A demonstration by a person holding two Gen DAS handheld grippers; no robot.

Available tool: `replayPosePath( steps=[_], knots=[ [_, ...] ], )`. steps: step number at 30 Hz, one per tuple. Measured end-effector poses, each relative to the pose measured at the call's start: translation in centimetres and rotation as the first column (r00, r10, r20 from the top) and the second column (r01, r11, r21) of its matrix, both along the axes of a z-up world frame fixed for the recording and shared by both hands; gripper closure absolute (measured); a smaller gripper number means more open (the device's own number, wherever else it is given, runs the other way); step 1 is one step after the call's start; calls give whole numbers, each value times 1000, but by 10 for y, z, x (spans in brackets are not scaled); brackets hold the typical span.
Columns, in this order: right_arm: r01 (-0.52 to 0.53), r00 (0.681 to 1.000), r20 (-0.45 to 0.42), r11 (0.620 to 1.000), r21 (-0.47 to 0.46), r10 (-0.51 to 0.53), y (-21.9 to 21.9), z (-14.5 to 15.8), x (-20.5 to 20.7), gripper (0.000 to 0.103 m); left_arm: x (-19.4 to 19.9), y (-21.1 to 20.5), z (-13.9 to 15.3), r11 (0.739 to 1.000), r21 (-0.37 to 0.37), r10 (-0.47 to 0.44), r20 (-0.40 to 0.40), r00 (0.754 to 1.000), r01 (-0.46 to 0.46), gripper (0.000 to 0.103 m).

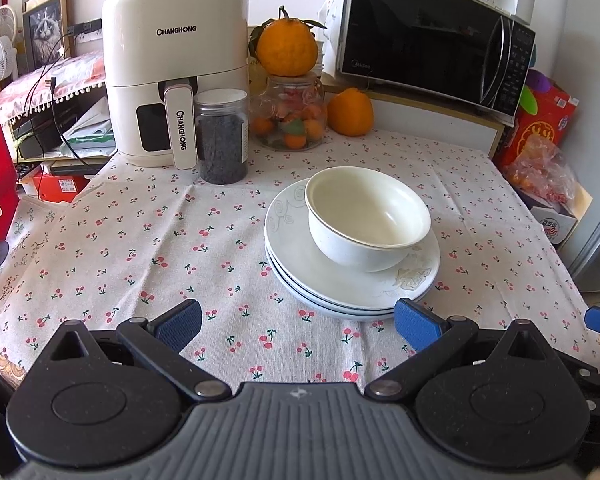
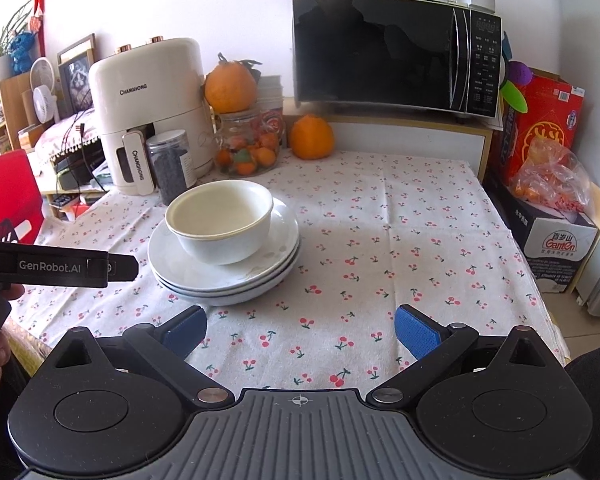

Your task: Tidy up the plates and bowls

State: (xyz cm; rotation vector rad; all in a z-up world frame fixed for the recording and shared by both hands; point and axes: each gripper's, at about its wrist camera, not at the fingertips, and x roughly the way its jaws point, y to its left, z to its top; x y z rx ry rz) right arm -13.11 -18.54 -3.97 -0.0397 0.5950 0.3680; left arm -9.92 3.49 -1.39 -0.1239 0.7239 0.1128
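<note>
A white bowl [image 1: 368, 220] [image 2: 220, 220] stands upright, tilted slightly, on a stack of three white plates [image 1: 300, 276] [image 2: 278, 258] on the cherry-print tablecloth [image 1: 160, 248]. My left gripper [image 1: 298, 322] is open just in front of the stack, its right pad [image 1: 416, 326] close to the plates' near rim, nothing between its fingers. My right gripper [image 2: 302, 330] is open too, over bare cloth in front and to the right of the stack. The left gripper's black body [image 2: 60, 268] shows in the right wrist view beside the plates, with a hand behind it.
At the back stand a cream air fryer [image 1: 172, 80], a jar of dark contents [image 1: 222, 140], a glass jar of small oranges [image 1: 288, 120] with an orange [image 1: 286, 48] on top, a loose orange [image 1: 350, 112] and a microwave [image 1: 432, 36]. Boxes [image 2: 540, 128] line the right edge.
</note>
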Motion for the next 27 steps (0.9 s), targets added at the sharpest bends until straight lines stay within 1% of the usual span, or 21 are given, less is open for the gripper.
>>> replayPosePath(
  steps=[4,12,27],
  knots=[
    [-3,1000,-2,1000,0,3,1,-1,0,2,1,-2,-2,1000,-7,-9,-16,1000,9,0],
    [3,1000,-11,1000,17,-2,-1,-2,2,2,1,-5,-3,1000,-10,-16,-14,1000,16,0],
    [5,1000,-11,1000,4,-5,3,-4,3,2,4,-7,-8,1000,-11,-29,-38,999,28,0]
  ],
)
